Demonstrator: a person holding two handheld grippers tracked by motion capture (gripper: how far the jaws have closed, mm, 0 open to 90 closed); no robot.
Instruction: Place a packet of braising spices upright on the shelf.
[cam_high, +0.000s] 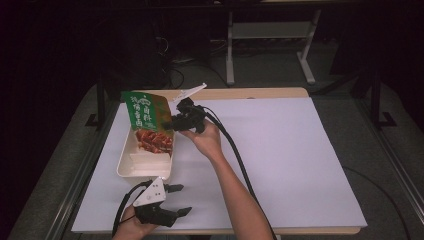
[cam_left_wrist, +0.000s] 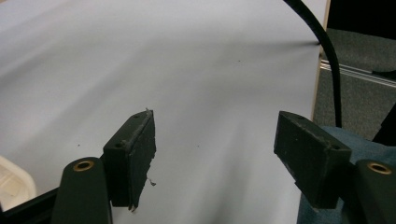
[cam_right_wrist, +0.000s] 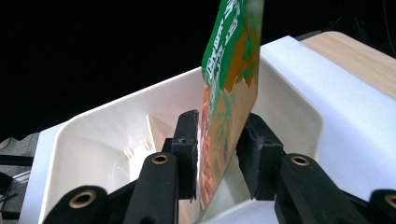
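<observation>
Over on the left half of the table, the right gripper (cam_high: 176, 121) has its jaws pinched on a green sauce packet (cam_high: 148, 120) — it's held up on edge above the far end of a white tray (cam_high: 121, 165). From the right gripper view the packet (cam_right_wrist: 229, 88) hangs right over the tray's (cam_right_wrist: 93, 135) hollow, so my guess is we're mid-placement: packet going down into the tray. Next move probably just needs a gentle lowering and then letting the jaws spread. The left gripper (cam_high: 172, 200) sits near the front edge, jaws wide apart and holding nothing — just bare white table cover (cam_left_wrist: 196, 70) under it. Can't read the packet's text, and what's on the tray floor under the packet is hidden.
</observation>
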